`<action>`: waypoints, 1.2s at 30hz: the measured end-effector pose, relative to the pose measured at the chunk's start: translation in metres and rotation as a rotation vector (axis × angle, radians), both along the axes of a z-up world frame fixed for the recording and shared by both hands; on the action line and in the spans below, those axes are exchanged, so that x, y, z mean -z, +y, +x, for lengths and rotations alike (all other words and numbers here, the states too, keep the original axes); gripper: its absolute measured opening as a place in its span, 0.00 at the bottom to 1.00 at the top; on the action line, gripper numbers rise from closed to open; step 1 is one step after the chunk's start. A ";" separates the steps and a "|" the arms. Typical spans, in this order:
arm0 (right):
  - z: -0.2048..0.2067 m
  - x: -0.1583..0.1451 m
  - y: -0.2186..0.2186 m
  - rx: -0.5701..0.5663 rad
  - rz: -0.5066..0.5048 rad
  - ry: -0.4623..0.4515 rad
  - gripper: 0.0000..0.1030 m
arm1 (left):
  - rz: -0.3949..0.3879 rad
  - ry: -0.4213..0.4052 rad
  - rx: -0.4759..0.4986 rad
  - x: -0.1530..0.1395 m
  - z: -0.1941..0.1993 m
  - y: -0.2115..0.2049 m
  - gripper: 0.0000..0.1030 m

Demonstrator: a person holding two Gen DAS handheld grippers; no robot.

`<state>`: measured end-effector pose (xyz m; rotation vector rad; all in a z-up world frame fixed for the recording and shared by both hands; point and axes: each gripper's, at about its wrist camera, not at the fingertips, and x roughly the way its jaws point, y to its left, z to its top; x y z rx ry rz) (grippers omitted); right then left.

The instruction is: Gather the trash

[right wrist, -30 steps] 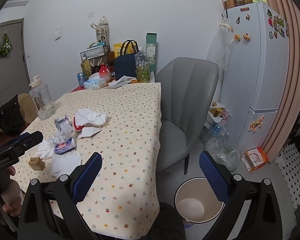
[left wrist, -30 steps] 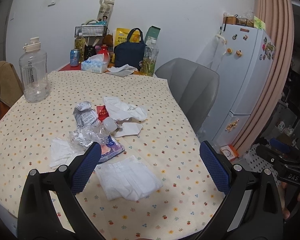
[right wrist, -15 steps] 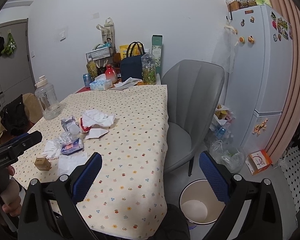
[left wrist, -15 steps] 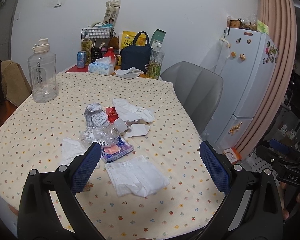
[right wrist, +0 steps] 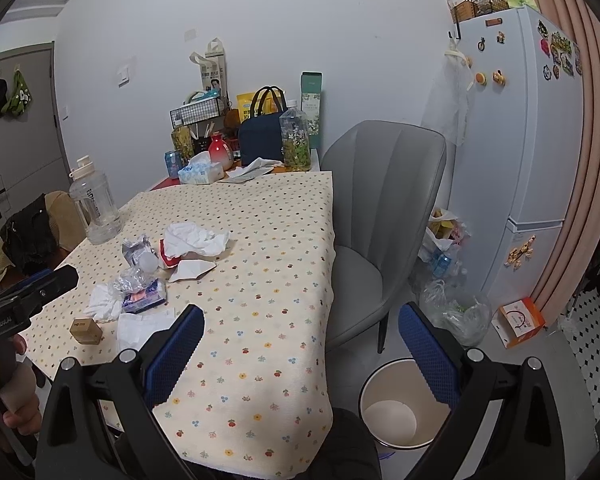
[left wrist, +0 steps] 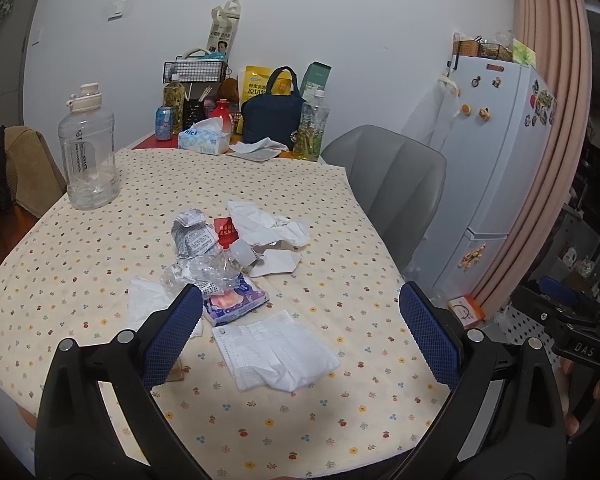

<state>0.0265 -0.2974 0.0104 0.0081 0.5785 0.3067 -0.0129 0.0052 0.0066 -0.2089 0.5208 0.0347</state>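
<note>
We saw the fridge [right wrist: 516, 152] filling the right of the right wrist view, with the grey chair [right wrist: 380, 208] at centre beside the table [right wrist: 268, 240], whose flowered cloth ran from centre to lower left. On the floor at lower right stood the white bin [right wrist: 400, 412], just beside the table's near corner.

Our left gripper [left wrist: 300, 332] hung over the near table edge with its blue pads wide apart and nothing between them. Our right gripper [right wrist: 300, 344] was likewise spread wide and held nothing, low in its frame between table edge and bin.

The trash lay in a loose heap at centre of the left wrist view: a flat white paper [left wrist: 276, 352] nearest the gripper, a crumpled tissue [left wrist: 268, 224] farther back, a crushed clear bottle [left wrist: 208, 272] touching a purple packet [left wrist: 236, 300], and a silver wrapper [left wrist: 192, 232] beside a red scrap [left wrist: 225, 231]. A small brown box [right wrist: 85, 330] sat at lower left of the right wrist view. A big clear jug [left wrist: 88, 148] stood at the left.
</note>
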 end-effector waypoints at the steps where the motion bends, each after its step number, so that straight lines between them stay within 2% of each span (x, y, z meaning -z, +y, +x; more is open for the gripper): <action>1: 0.000 0.000 -0.001 0.000 -0.001 -0.002 0.93 | 0.001 0.000 0.001 0.000 0.000 0.000 0.94; 13: -0.001 -0.002 -0.002 0.003 0.004 -0.013 0.93 | -0.003 0.001 0.004 0.001 -0.001 -0.001 0.94; 25: -0.005 0.002 0.005 -0.055 0.032 -0.036 0.93 | -0.010 0.007 0.000 0.005 0.000 0.001 0.95; 32: 0.000 0.005 0.021 -0.104 0.027 -0.024 0.93 | -0.026 0.021 -0.020 0.013 0.000 0.015 0.94; 36: 0.006 0.008 0.034 -0.141 0.060 0.003 0.93 | -0.046 0.030 -0.049 0.019 -0.003 0.032 0.94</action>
